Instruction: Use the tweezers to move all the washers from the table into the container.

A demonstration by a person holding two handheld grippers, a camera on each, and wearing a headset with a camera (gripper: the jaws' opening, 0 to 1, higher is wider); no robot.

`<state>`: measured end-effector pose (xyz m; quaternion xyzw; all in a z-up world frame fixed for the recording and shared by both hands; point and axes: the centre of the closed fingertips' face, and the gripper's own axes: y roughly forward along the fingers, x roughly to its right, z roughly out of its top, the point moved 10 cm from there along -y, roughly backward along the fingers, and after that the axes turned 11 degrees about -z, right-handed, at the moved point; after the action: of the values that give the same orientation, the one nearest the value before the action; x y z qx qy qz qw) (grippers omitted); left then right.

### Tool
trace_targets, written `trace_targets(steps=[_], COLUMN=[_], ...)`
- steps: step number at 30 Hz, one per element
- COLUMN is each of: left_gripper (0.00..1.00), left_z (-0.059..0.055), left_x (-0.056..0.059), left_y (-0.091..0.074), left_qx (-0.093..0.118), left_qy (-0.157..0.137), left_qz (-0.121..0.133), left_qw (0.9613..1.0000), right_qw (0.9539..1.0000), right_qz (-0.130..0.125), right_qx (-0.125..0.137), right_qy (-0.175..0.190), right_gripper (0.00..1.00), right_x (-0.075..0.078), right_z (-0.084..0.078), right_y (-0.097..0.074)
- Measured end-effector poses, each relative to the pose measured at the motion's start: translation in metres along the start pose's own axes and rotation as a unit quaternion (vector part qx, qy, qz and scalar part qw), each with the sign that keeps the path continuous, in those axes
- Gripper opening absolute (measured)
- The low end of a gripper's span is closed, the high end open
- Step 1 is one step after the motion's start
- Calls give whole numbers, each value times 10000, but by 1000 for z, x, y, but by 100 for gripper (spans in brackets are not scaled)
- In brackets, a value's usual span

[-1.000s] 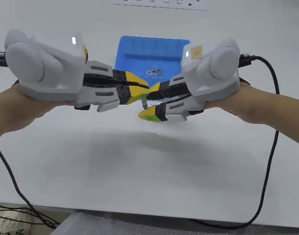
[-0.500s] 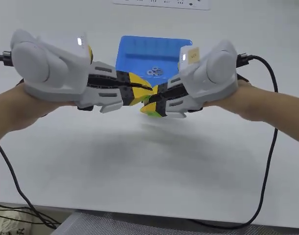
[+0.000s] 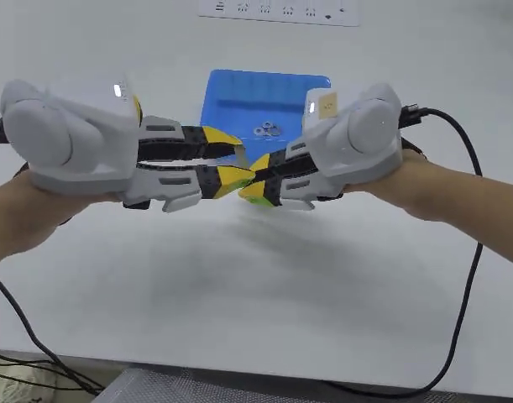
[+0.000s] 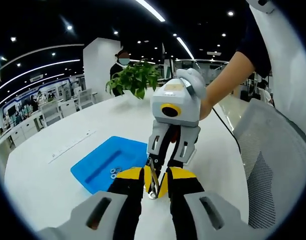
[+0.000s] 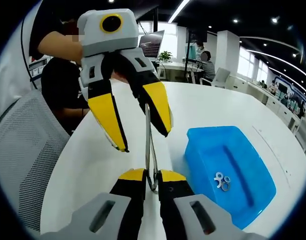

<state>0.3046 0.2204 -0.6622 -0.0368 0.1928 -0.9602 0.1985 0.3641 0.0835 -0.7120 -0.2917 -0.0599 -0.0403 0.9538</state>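
A mesh chair and leafy plant stand nearby.

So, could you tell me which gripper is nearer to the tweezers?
Right. The right gripper is shut on the tweezers; the left gripper faces it, with its open jaws flanking their far end.

Your tweezers are bright, polished metal, and the washers look metallic too. The container is smooth blue plastic; the tabletop is smooth and white.
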Motion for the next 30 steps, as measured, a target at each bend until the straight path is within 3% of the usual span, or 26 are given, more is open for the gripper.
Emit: trace_targets(steps=[4,8,15,24,30], left_gripper=[28,40,53,55,63], left_z=[3,7,12,11,10], left_x=[4,9,21,36,42], left_y=[-4,-8,-17,-34,-46], left_qx=[158,276,391,567,737], left_qy=[-77,-130,-158,-255,-425], left_qz=[129,386,522,749,883], left_qw=[9998,9988,9977,9953,9925], right_qw=[9999,9997,9989,9959,9946], right_qz=[-55,-82,-151,-357,-518], right_qx=[79,157,345,595,714], right_qy=[109,149,286,574,541], right_gripper=[10,10,10,9,9], right_x=[-1,-4,-4,3,12], right_z=[4,8,15,26,36], right_y=[-4,-9,-22,-43,-56])
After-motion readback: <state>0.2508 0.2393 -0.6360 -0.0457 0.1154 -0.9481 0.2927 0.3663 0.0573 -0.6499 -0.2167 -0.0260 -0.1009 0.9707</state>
